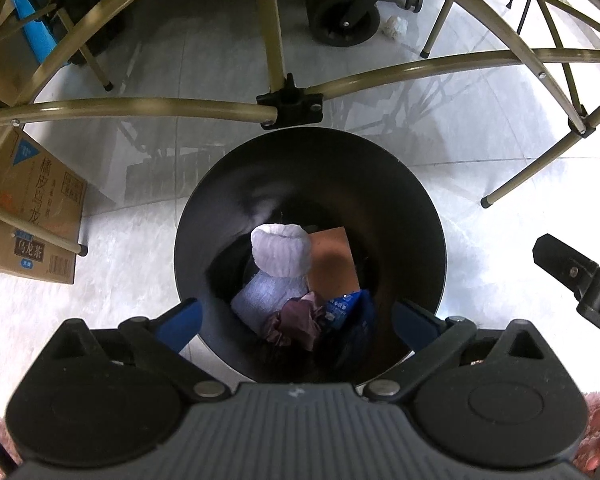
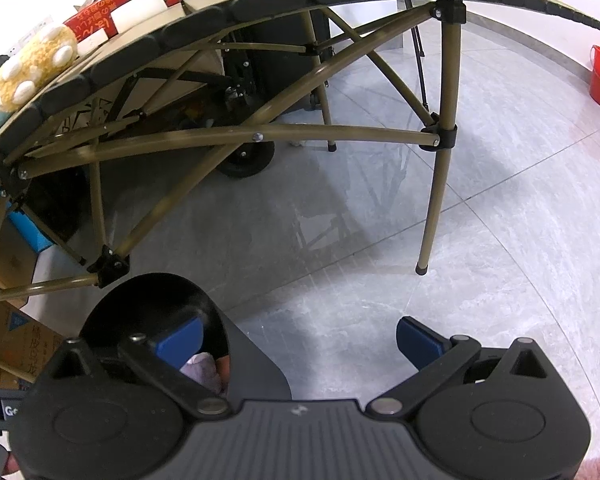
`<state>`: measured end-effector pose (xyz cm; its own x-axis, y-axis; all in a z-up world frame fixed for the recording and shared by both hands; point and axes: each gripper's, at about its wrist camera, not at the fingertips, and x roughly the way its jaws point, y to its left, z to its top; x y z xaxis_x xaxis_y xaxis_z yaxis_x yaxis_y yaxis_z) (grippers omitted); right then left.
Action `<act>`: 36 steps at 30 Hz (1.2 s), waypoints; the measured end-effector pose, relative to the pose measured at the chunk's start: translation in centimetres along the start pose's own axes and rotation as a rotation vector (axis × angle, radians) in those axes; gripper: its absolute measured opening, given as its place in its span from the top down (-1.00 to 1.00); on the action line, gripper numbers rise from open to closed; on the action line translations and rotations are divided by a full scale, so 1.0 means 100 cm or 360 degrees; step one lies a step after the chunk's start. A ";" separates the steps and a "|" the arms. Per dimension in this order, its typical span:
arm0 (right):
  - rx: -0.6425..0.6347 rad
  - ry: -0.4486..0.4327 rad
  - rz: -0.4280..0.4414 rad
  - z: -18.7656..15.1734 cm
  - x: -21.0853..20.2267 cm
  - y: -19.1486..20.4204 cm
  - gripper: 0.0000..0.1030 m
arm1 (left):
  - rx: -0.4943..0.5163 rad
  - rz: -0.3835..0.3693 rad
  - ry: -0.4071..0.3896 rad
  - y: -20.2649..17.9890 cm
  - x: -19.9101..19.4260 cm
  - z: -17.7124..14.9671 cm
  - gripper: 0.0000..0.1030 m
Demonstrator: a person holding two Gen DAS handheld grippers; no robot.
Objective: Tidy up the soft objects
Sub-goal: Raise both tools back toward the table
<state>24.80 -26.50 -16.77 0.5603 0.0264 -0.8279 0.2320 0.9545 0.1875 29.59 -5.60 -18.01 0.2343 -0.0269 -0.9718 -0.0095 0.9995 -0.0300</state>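
The left gripper (image 1: 296, 316) hangs wide open and empty over the black bin (image 1: 428, 216), where a white sock (image 1: 282, 252) lies; the right gripper (image 2: 300, 338) is open and empty beside it.

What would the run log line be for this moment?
left tool: open, empty, above bin | bin: white sock, purple cloth inside | right tool: open, empty

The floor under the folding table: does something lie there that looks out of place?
Yes. A crumpled white wad lies loose on the grey floor beside a black wheel, not in the black bin.
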 end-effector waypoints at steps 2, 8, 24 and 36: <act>0.0000 0.0000 0.0001 0.000 0.000 0.000 -1.00 | 0.0000 0.0000 0.0003 0.000 0.000 0.000 -1.00; -0.0002 0.0000 0.0005 -0.001 0.000 0.001 -1.00 | 0.0014 0.0000 -0.0014 0.000 -0.003 -0.001 -1.00; -0.0043 -0.0071 0.0038 -0.001 -0.015 0.006 -1.00 | 0.0050 -0.0051 -0.0146 0.002 -0.033 -0.010 -1.00; -0.0172 -0.0392 0.0117 -0.005 -0.056 0.022 -1.00 | 0.0116 -0.0086 -0.0361 0.005 -0.073 -0.020 -1.00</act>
<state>21.81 -24.39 -11.95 0.7518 0.0361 -0.6585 0.1052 0.9791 0.1738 25.95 -4.91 -11.36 0.4451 -0.0841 -0.8915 0.0769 0.9955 -0.0555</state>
